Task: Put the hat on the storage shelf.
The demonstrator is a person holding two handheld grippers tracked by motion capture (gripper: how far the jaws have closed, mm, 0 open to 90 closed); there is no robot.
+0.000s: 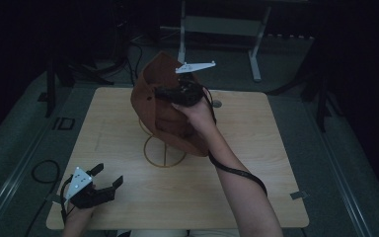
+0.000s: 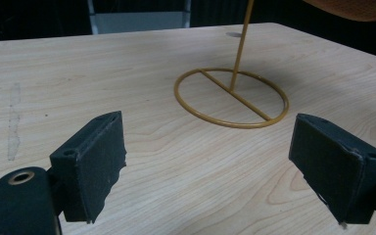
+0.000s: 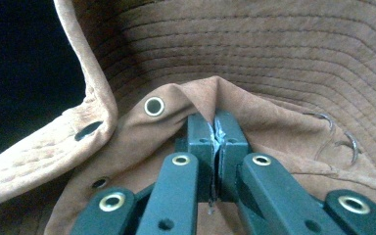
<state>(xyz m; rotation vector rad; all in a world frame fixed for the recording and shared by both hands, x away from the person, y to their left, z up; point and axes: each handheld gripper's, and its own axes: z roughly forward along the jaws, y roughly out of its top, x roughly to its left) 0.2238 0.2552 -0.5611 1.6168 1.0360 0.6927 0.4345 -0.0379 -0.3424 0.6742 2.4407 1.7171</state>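
R gripper [image 3: 214, 142] is clamped tight on a pinched fold of the brown suede hat [image 3: 284, 58], jaws pressed together w/ the fabric ridge squeezed between the pads. Just left of the jaws in the right gripper view sits a metal eyelet [image 3: 154, 106] in the crown; a second eyelet [image 3: 99, 183] lies lower left, near the jaw arms. Beyond the pinch the stitched brim [image 3: 85, 73] curves up and around, its rows of stitching above and to the right of the jaws. Hat is the only container-like thing here; its hollow faces away from the camera in the high view, contents can't be told. In the high view the R gripper [image 1: 177, 94] holds the hat [image 1: 163, 106] up over the yellow wire stand [image 1: 164, 150], whose ring base rests on the wooden table [image 1: 256, 163] just below and toward the person from the hat. L gripper [image 1: 109, 176] sits well apart near the table's front left corner, jaws spread wide w/ nothing between them; in the left gripper view its pads [image 2: 95, 161] frame bare tabletop, the stand's ring [image 2: 231, 98] ahead of them and the stem rising toward the hat's edge [image 2: 352, 7] at top right.
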